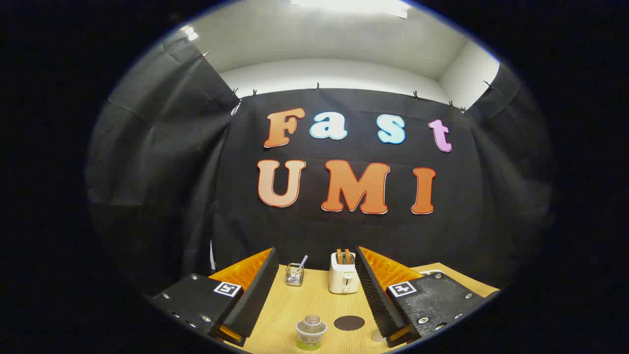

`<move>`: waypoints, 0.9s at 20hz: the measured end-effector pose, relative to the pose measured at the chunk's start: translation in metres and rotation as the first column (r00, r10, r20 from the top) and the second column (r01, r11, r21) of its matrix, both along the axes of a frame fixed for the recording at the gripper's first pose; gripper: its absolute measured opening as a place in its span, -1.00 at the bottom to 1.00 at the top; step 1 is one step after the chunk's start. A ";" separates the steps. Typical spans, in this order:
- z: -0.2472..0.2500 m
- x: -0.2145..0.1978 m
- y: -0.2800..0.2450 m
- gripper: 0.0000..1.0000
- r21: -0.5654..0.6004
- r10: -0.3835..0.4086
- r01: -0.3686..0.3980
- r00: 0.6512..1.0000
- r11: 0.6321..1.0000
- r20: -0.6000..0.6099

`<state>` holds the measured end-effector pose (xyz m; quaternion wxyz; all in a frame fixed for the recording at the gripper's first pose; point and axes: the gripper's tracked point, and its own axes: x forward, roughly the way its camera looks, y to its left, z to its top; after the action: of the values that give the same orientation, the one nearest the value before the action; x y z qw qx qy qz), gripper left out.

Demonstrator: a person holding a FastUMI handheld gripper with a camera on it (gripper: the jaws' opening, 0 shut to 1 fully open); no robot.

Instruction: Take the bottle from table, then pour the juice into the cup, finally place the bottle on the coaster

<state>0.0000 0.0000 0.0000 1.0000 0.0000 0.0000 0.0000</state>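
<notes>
Gripper (314,275): fingers spread wide apart, nothing between the pads, held above the near part of the table and looking forward across it.
Left finger (255,295): raised over the table's left side, its ribbed inner face turned toward the gap; a square marker sits on the block behind it.
Table (285,307): light wood grain, running from under the fingers to the black cloth wall at the back.
Wire basket (294,274): small metal holder near the back of the table, just ahead of the left finger's tip, with a thin stick or straw leaning out of it to the right.
Bottle (310,332): small clear bottle with a green band at its base, standing upright on the table in the gap between the fingers, closer to the left one, touching neither. Whether it holds juice I cannot tell.
Coaster (349,323): dark round disc lying flat on the wood just right of the bottle, apart from it, with nothing on it.
Toaster (343,279): pale two-slot toaster at the back of the table with two brown slices standing in it, beyond the coaster, beside the right finger's tip.
Right finger (376,295): mirrors the left, ribbed face inward, with a square marker on its block.
Pale rounded object (378,336): just a sliver peeks out under the right finger; too hidden to name.
</notes>
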 end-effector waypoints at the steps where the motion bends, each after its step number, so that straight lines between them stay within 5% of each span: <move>1: -0.001 -0.001 0.000 0.85 0.000 -0.002 0.002 1.000 1.000 -0.005; 18: -0.006 -0.005 0.001 0.86 -0.008 -0.013 0.013 1.000 1.000 -0.022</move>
<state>-0.0054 0.0010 -0.0064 0.9999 -0.0038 0.0110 -0.0063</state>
